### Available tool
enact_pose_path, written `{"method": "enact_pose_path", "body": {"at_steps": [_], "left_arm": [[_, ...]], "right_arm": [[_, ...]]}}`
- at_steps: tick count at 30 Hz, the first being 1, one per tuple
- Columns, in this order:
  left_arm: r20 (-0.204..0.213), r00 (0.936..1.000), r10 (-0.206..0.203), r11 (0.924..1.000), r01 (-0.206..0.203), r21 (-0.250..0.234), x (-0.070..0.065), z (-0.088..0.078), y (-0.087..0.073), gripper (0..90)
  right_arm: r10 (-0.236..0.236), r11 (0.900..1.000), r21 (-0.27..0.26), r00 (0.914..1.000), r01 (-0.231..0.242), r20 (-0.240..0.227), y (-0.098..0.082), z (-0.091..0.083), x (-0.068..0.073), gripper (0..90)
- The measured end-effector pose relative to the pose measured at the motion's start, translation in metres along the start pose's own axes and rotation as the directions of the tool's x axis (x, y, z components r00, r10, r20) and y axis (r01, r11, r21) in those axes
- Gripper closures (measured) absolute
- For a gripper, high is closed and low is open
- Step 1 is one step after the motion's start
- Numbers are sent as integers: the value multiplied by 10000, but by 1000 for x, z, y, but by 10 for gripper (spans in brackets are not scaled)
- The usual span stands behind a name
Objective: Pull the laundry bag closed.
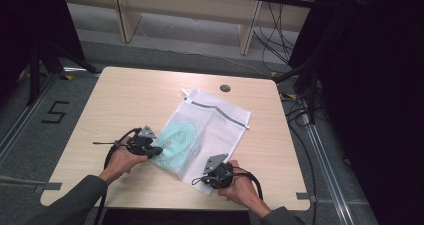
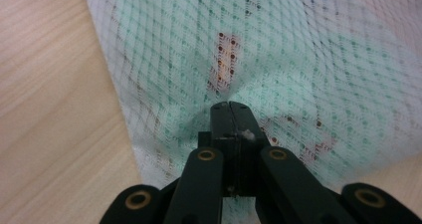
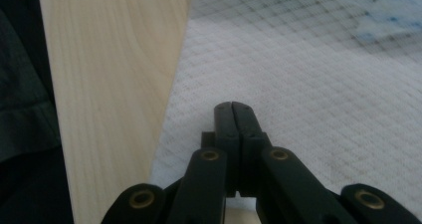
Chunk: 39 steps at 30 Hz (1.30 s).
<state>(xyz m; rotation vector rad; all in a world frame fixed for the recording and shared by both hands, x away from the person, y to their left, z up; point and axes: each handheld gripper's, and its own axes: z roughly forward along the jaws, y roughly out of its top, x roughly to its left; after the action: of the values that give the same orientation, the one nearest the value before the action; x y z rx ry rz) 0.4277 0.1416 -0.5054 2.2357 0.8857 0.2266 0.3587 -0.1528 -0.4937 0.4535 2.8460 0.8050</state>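
As seen from the high view: white mesh laundry bag with a grey zip strip (image 1: 207, 130) lying flat on the pale wooden surface (image 1: 120, 100), long axis diagonal, zip end pointing away from the person, closed end toward the near edge. Mint-green garment (image 1: 178, 139) inside, bunched in the bag's near-left half.

Left tool (image 1: 156, 150) at the bag's left edge, level with the garment. Right tool (image 1: 209, 176) at the bag's near corner, close to the surface's front edge. Both on the closed end; zip end well apart from both, roughly equally far.

Key relation: garment sits directly under the left tool, to the far-left of the right tool. Likely next step is lifting or shifting the closed end, so load goes mainly to the left side; right side probably carries mesh alone.

Left gripper view: jaws clenched, mesh puckered into the tips (image 2: 230, 115), green showing through right at the pinch; cannot tell whether garment fabric is caught along with the mesh.

Right gripper view: jaws pressed together over plain white mesh (image 3: 298, 109), near the bag's edge by bare wood; actual pinch not visible, so grasp on mesh looks likely but unconfirmed. Green only far off, blurred.

High view gives the diagonal layout, not the pinch details.
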Motion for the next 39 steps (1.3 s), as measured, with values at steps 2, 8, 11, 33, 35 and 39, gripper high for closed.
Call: {"method": "enact_pose_path", "body": {"at_steps": [2,8,11,33,35,39], "left_arm": [[-68,9999,111,9999,-111,5,4,2,2,898],[-378,9991,165,9998,-171,-131,15,9,10,898],[-457,9986,251,9997,-252,-14,20,11,14,898],[234,9994,253,9892,-216,-1447,0,-20,22,898],[641,9979,10,9865,95,-1633,-14,-23,16,898],[1230,9920,281,9880,-88,-1545,-40,-28,3,898]], "right_arm": [[-110,9999,-67,9998,110,-145,5,4,3,900],[-416,9991,-136,9982,411,-432,22,14,11,900],[-498,9986,-233,9967,484,-640,30,20,15,900],[494,9871,-1520,9987,-503,-97,33,-13,-20,900],[1122,9816,-1599,9928,-1042,419,18,-26,-34,900],[1838,9790,-1143,9738,-1690,1341,-16,-40,-61,900]]}}
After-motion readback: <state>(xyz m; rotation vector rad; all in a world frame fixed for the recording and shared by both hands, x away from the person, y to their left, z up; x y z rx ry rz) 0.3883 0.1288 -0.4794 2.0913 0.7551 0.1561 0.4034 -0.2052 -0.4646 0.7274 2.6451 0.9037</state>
